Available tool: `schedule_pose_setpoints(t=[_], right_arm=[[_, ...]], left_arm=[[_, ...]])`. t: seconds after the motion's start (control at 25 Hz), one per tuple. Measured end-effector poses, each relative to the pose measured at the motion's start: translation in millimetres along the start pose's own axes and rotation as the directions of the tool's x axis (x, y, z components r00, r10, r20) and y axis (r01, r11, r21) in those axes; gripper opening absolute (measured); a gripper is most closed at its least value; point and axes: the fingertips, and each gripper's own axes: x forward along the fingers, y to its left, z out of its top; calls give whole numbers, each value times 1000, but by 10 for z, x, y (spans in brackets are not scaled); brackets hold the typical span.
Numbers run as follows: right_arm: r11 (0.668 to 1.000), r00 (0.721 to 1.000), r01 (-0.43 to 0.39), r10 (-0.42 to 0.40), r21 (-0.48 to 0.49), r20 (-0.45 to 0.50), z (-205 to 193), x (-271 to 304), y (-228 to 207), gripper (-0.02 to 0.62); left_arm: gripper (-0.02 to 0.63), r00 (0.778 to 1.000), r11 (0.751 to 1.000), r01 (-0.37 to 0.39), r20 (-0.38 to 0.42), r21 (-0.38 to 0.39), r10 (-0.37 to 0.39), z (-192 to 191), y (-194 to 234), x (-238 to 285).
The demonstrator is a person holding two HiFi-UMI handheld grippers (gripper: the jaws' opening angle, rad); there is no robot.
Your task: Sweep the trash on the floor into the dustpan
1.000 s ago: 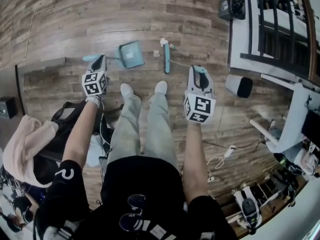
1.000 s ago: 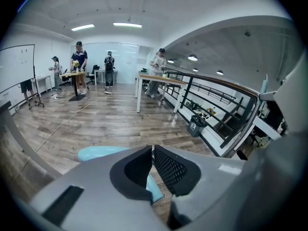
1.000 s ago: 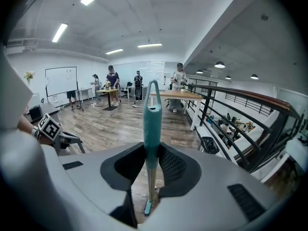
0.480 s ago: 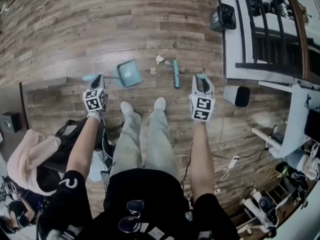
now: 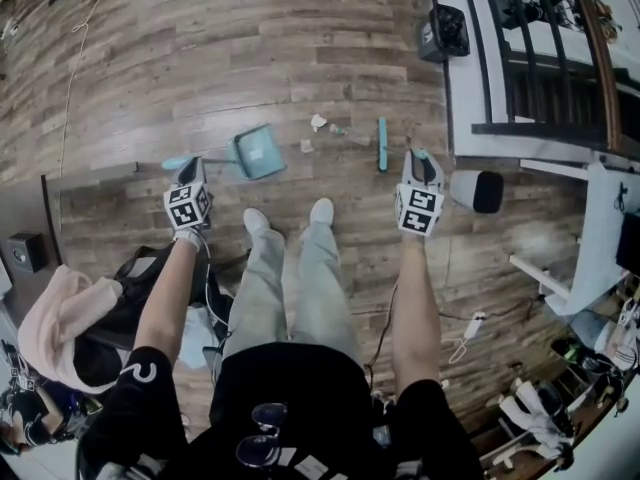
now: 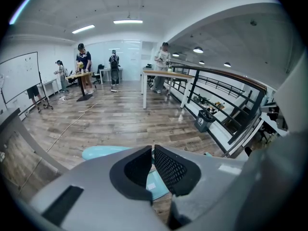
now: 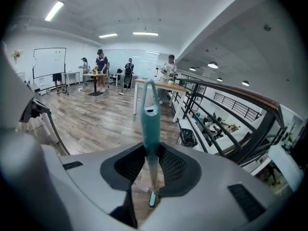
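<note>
Tool state: left gripper (image 6: 152,150) has its jaws nearly together, only a narrow slit, pinched on the handle of the teal plastic dustpan (image 5: 258,154). Teal shows in the slit and just below it, and the rounded handle end (image 6: 101,153) sticks out left of the jaws. The right gripper (image 7: 150,152) is clamped on the teal long-handled broom (image 7: 148,112). Its shaft runs up between the pads and past them; the lower part turns pale and drops toward the floor. In the head view both grippers are held out in front of the person, the left at the dustpan handle, the right just beside the narrow teal broom head (image 5: 382,145). The broom head sits on the brown wood-plank floor (image 5: 250,58), and the pan is on the floor ahead of the left white shoe (image 5: 255,220). The trash lies between pan and broom head, all on bare floor outside the pan: a white crumpled paper scrap (image 5: 318,121), a smaller pale bit (image 5: 306,145) just beside the pan's right edge, and a few small pieces (image 5: 345,131) nearer the broom head. Further out, a black waste bin (image 5: 445,33) stands by the black railing (image 5: 530,78), and a white cylinder with a black end (image 5: 476,190) lies right of the right gripper.
</note>
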Motion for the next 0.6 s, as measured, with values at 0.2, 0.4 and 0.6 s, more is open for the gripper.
schedule_pose_setpoints(t=[0.2,0.4,0.6], right_arm=[[994,992,-47,58,99,-114,-789,281,189,87],[986,990,-80,95,146,-101,-914,275,432,94],[987,983,-117,130,107,-129,-930,250,706,95]], left_arm=[[15,1000,1000,-8,15,12,8,6,-33,8],[15,1000,999,-6,-7,54,6,17,-56,26],[15,1000,997,-6,-24,73,7,-44,-11,4]])
